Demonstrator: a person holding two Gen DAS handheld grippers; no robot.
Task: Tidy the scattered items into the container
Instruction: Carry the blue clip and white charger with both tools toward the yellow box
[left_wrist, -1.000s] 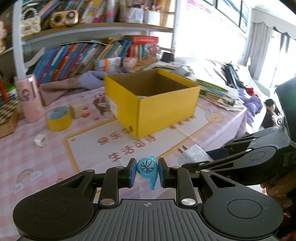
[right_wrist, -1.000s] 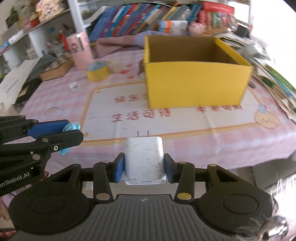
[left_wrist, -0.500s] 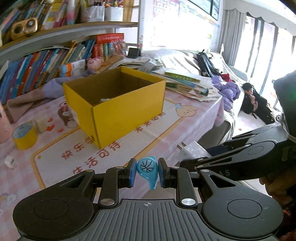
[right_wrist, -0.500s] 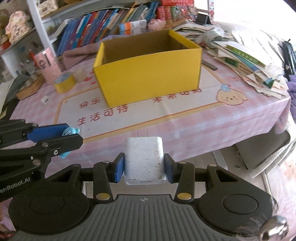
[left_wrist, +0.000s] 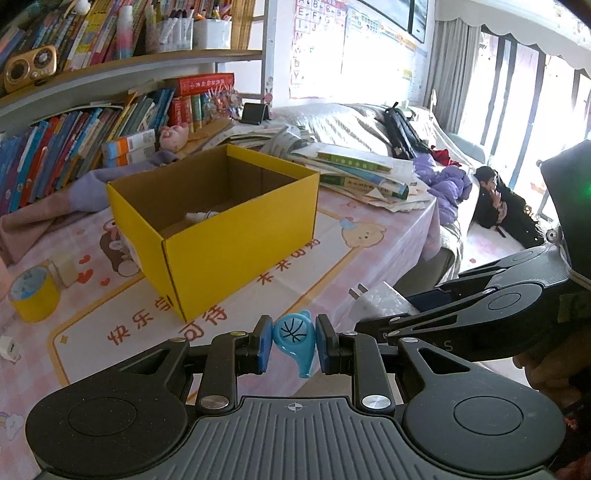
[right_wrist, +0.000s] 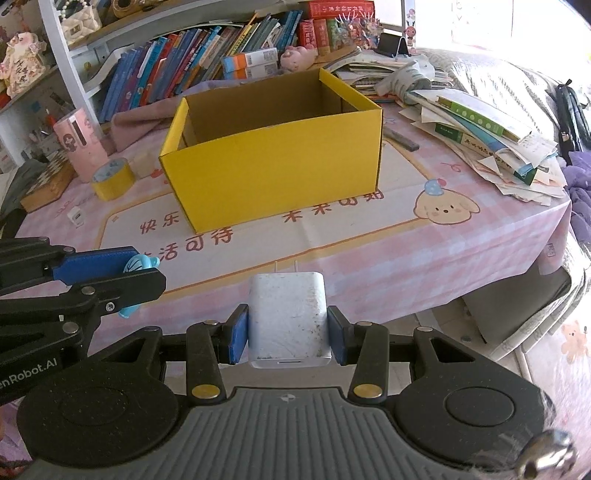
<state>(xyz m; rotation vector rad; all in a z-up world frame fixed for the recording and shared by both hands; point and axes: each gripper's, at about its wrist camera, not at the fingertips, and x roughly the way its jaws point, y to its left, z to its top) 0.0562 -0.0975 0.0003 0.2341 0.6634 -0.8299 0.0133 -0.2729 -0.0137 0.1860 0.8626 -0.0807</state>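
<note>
Carrying one item in each tool, we hover short of the near edge of the tabletop (right_wrist: 461, 258). Our left tool (left_wrist: 294, 341) is clenched on a small blue whistle (left_wrist: 295, 338), its mouthpiece hanging down between the pads. Our right tool (right_wrist: 287, 328) is grasping a white charger plug (right_wrist: 287, 317) by its flat sides, prongs aimed forward. The yellow box (right_wrist: 273, 173) stands open-topped ahead of both tools, further in on the tabletop and a little left of centre in the right wrist view. Its long side faces us in that view, so we judge the drop calls for a forward reach over the near wall. Both tools seem about equally near. A yellow tape roll (right_wrist: 112, 179) and a small white piece (right_wrist: 75, 217) lie left of the box, not yet collected.
</note>
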